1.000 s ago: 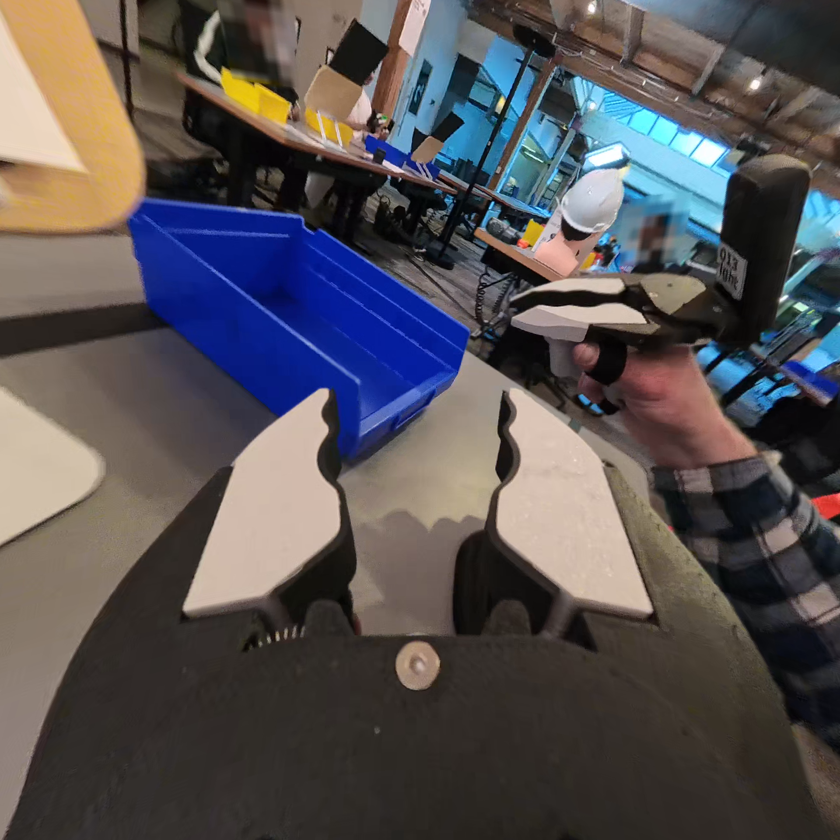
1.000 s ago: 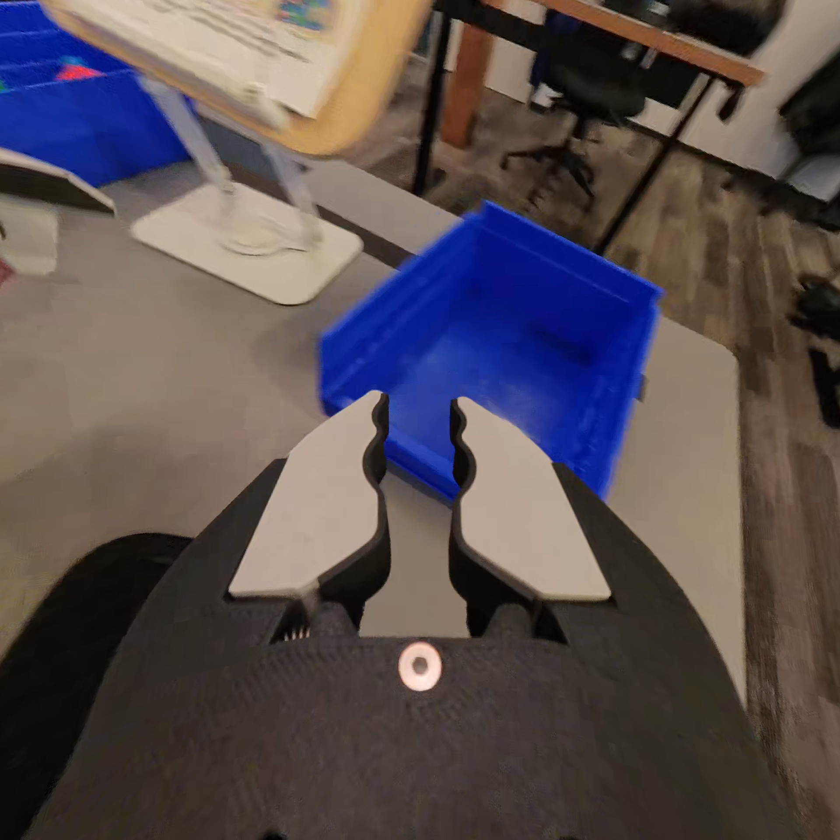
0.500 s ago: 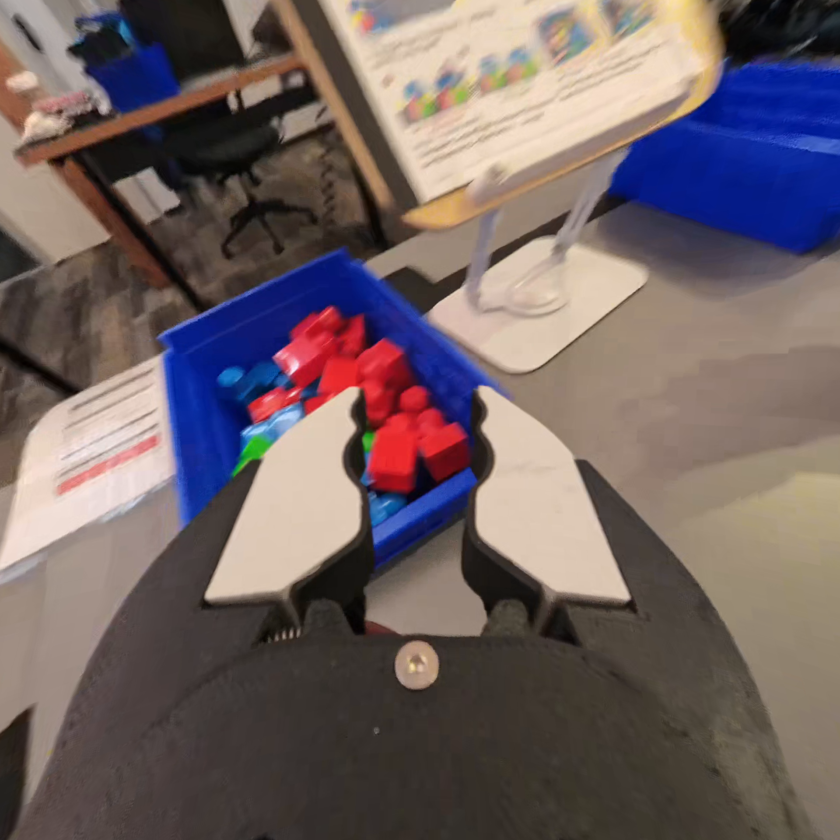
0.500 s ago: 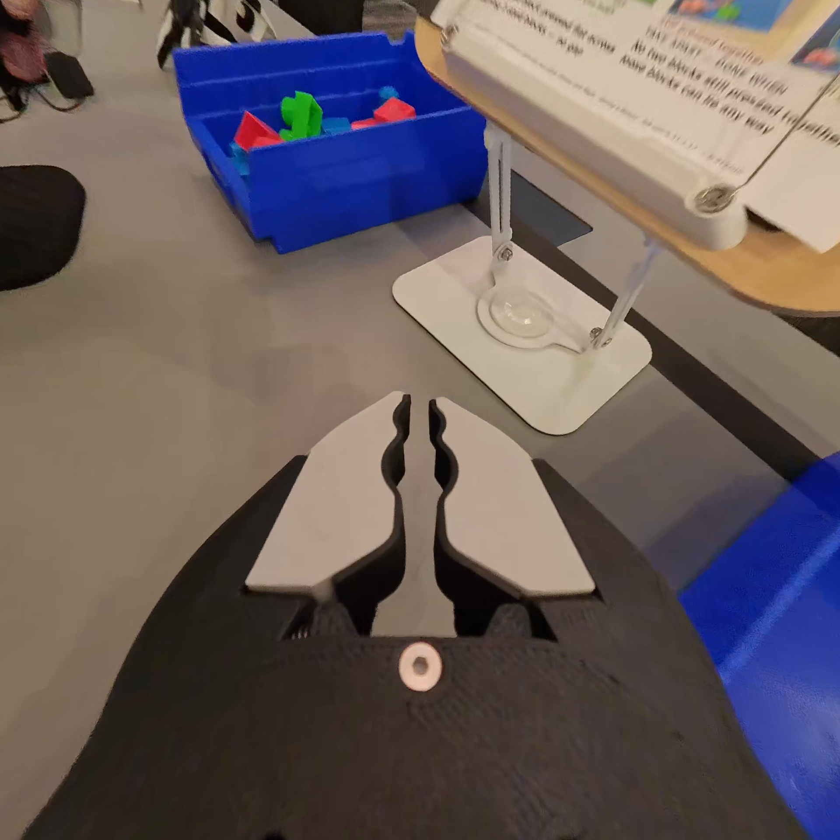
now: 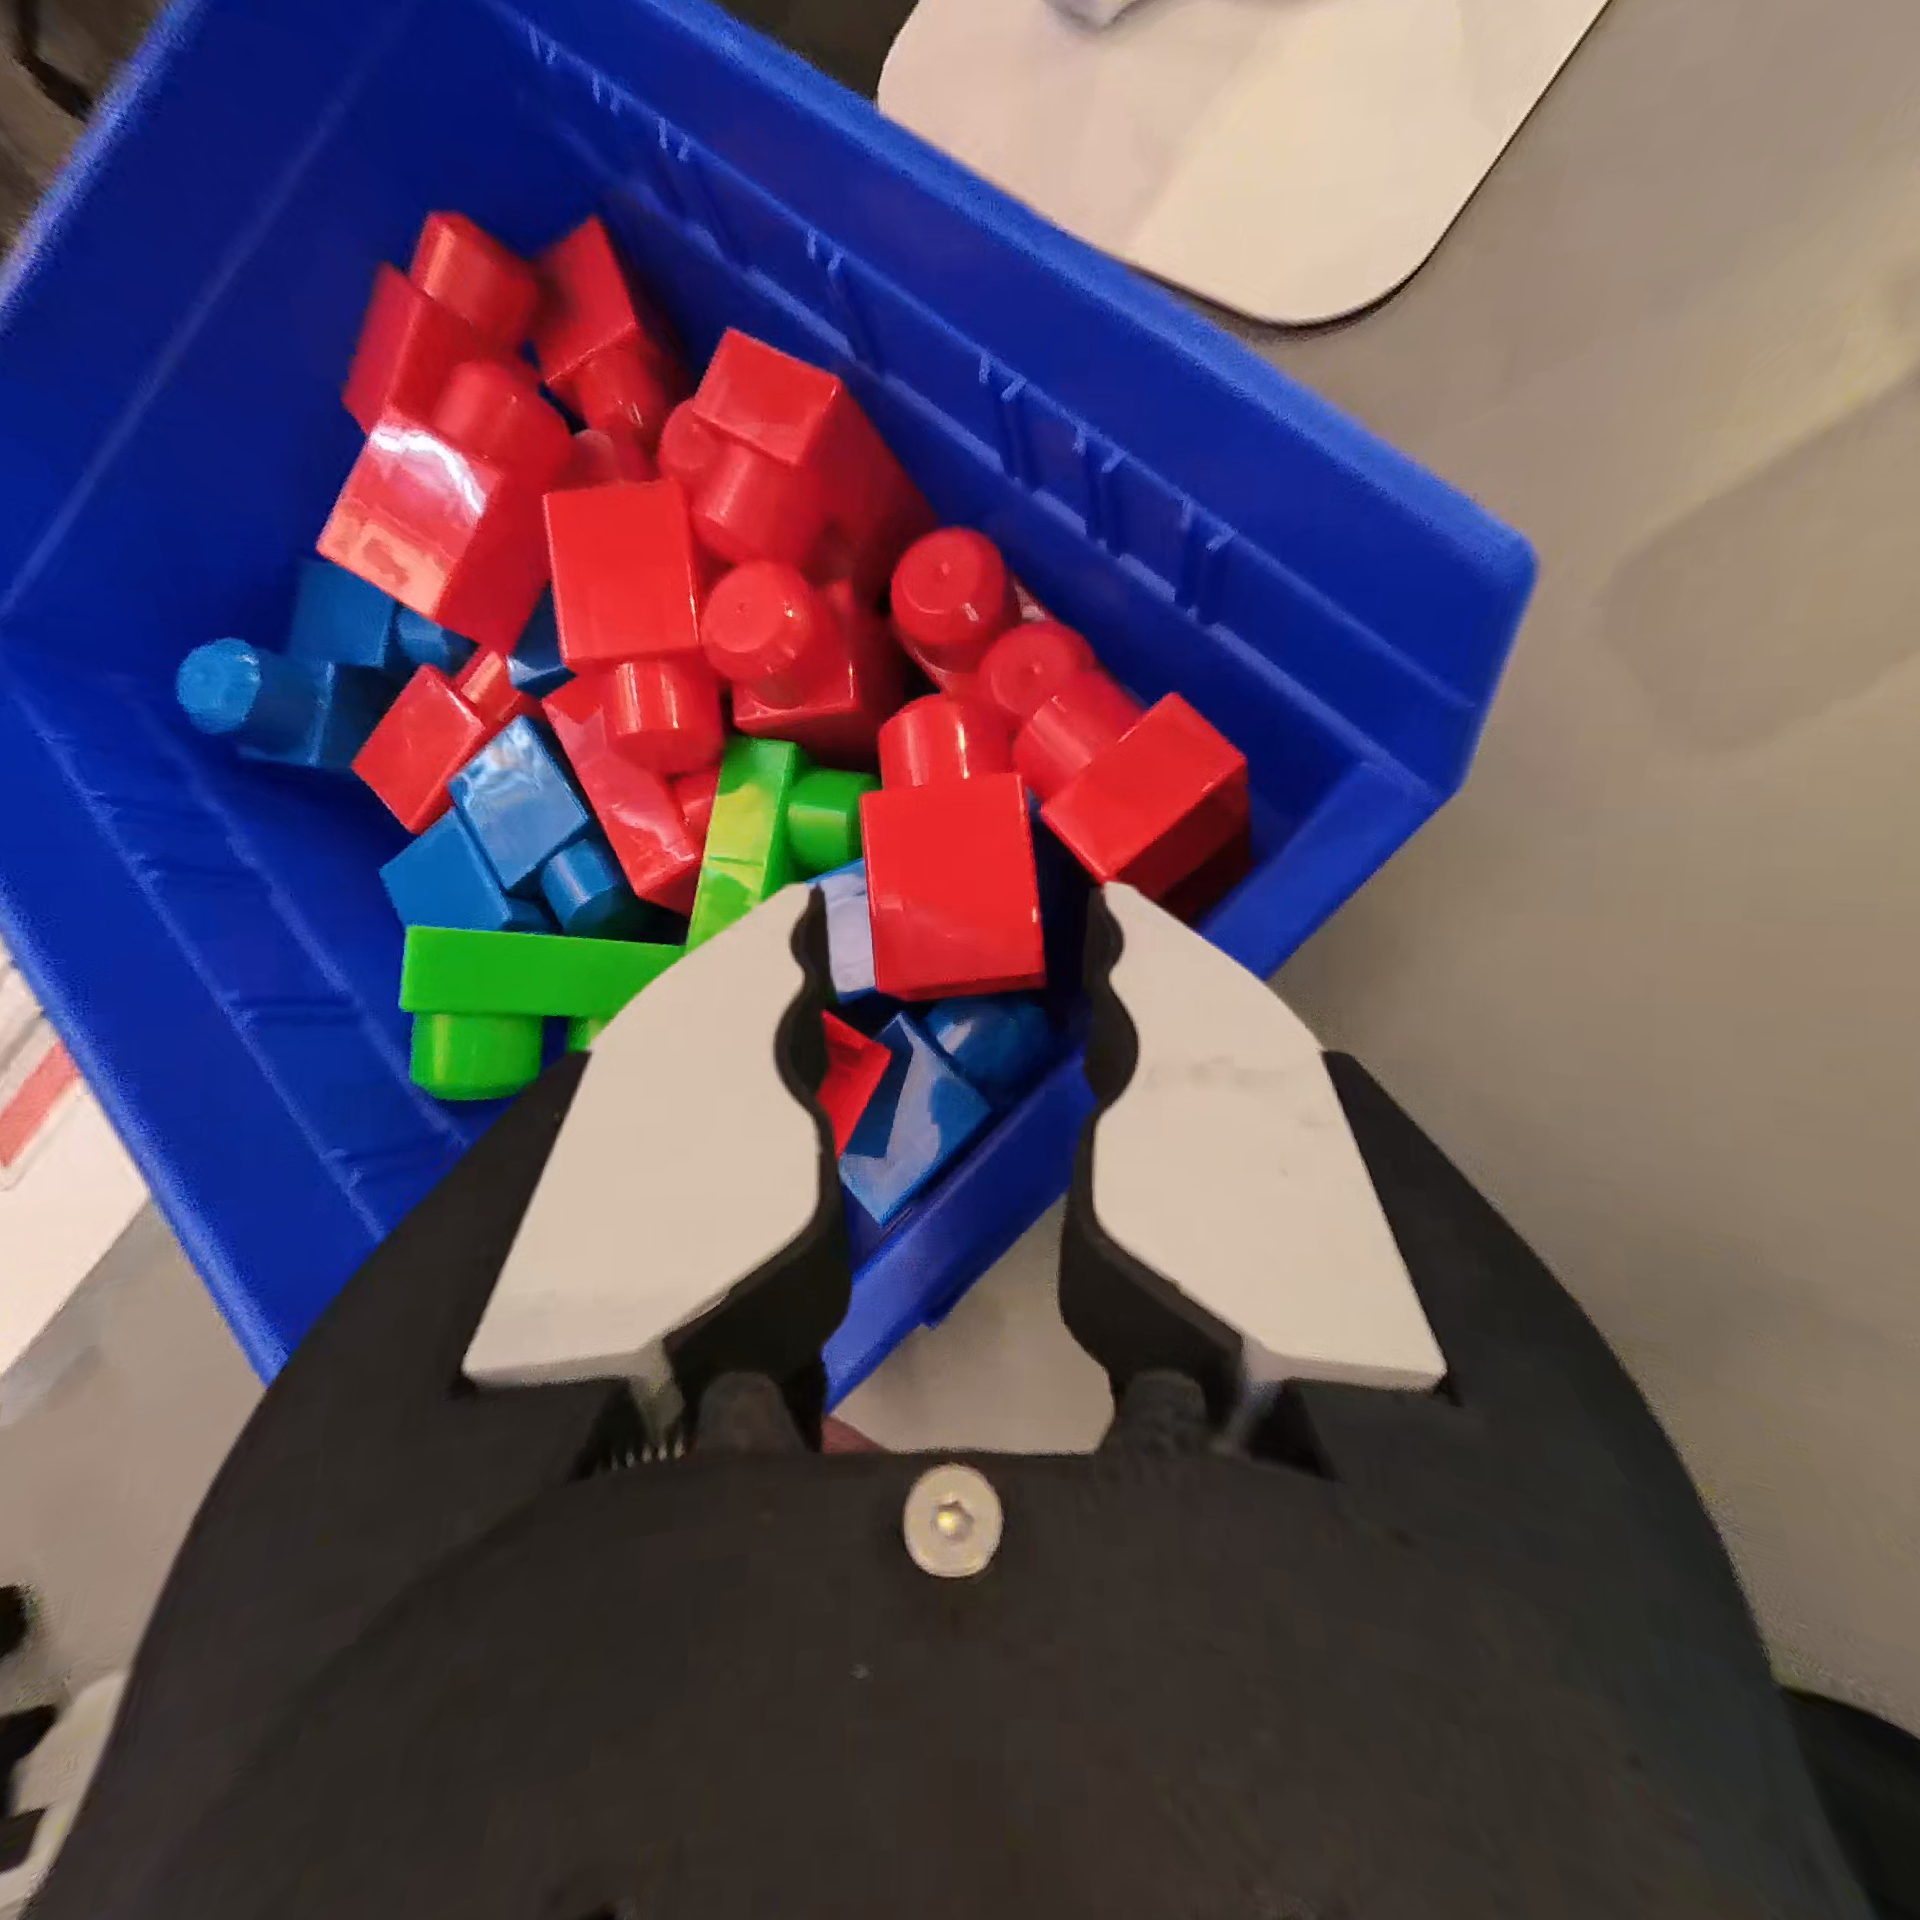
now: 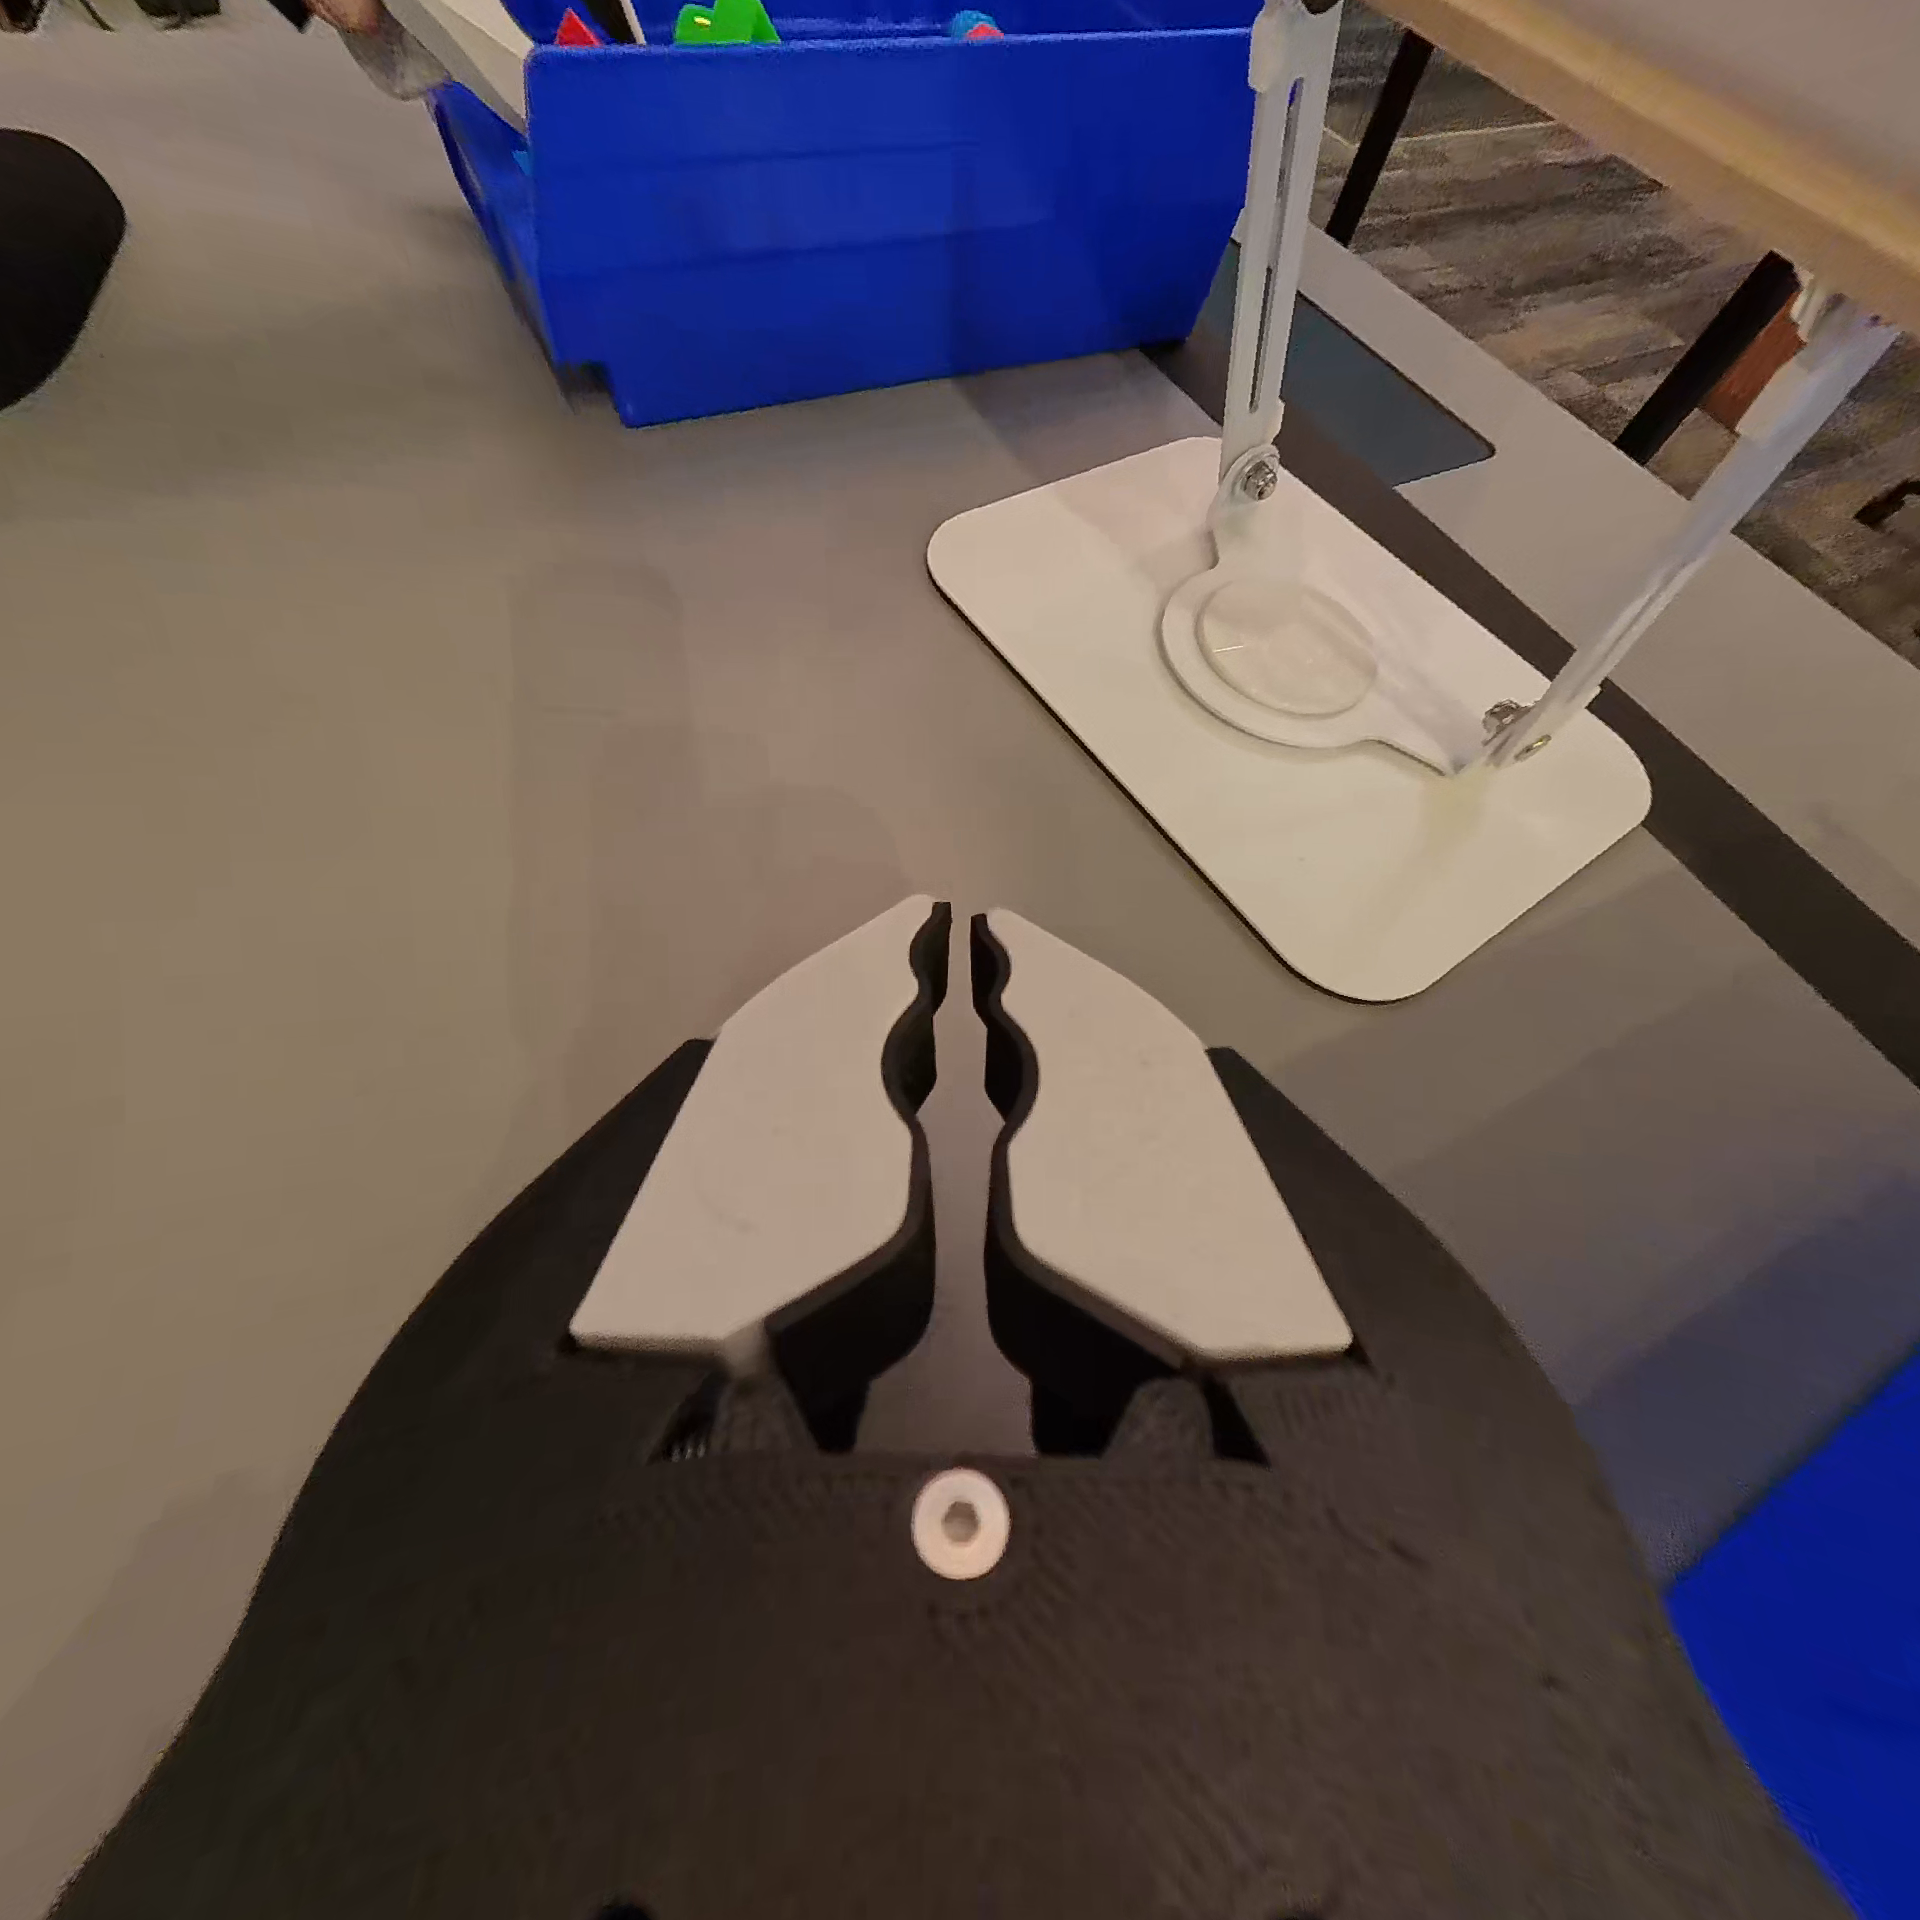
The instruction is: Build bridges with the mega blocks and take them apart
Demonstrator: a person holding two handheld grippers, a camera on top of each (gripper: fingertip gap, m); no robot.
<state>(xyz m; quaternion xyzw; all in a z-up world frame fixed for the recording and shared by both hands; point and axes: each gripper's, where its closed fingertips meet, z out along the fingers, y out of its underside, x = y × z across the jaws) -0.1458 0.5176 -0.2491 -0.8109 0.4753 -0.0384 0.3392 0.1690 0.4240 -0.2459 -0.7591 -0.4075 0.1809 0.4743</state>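
Across the middle of the left wrist view, the left tongs [image 5: 951, 909] hung wide open over the near corner of a blue bin [image 5: 1195, 457] standing on the grey worktop [image 5: 1683, 935]. Mega blocks filled the bin: mostly red ones [image 5: 613, 582] heaped from its centre to the upper left, blue ones [image 5: 514, 800] at mid-left, and green ones [image 5: 540, 971] low on the left side. One red block [image 5: 951, 888] lay between the two fingertips, with a clear gap to the right finger, so nothing was gripped. A white stand base [image 5: 1247, 135] sat at the upper right of that frame.

Lower centre in the right wrist view, the right tongs [image 6: 961, 914] were nearly closed, only a thin slit left between the tips, with nothing in them, above bare worktop [image 6: 416, 727]. The same bin [image 6: 852, 218] stood at the top of the frame, block tips showing over its rim. The stand base [image 6: 1351, 831] lay at the right.
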